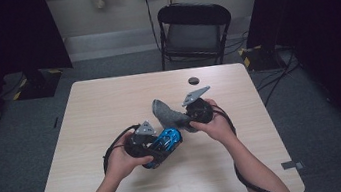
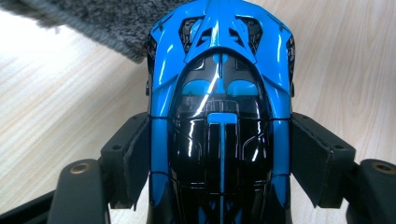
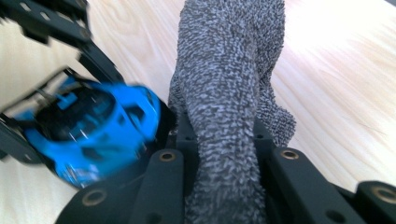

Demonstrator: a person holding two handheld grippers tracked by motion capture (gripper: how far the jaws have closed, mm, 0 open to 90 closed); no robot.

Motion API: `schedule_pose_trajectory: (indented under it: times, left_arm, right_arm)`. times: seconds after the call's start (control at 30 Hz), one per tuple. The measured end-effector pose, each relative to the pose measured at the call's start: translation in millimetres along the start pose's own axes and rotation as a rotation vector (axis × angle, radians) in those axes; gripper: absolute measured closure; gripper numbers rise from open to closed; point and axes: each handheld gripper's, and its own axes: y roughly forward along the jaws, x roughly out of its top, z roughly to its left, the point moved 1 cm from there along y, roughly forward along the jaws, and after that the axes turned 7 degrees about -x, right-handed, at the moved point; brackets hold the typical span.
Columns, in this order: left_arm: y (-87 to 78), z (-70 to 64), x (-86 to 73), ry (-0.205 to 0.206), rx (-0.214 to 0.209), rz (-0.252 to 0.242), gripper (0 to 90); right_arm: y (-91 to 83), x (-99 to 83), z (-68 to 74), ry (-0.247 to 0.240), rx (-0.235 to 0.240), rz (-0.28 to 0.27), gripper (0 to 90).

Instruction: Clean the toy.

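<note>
High view — left tool (image 1: 161, 146) grips car (image 1: 167, 142), right tool (image 1: 192, 115) sock (image 1: 168, 114).

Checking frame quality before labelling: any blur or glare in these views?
Right gripper view: blue toy car is motion-smeared, grey sock sharp, table blown out at top right. Left gripper view: sharp, white glare streaks on the car's black canopy. High view: even light, dark edges.
</note>
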Motion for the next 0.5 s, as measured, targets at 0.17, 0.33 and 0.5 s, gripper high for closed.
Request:
schedule_pose_trajectory:
  times: [0.17, 0.33, 0.5]
  left_arm:
    - [-1.6, 6.5, -4.5, -0.018, 0.026, 0.011, 28.0]
    - [-4.2, 12.7, -7.3, -0.038, 0.039, -0.001, 28.0]
    - [-5.8, 15.0, -7.0, -0.040, 0.048, 0.001, 28.0]
  right_arm:
    - [2.1, -2.8, 5.4, -0.003, 0.026, 0.006, 73.9]
    - [0.5, -8.2, 7.3, 0.000, 0.048, -0.003, 73.9]
    - [-1.5, -9.2, 9.6, -0.004, 0.063, -0.008, 73.9]
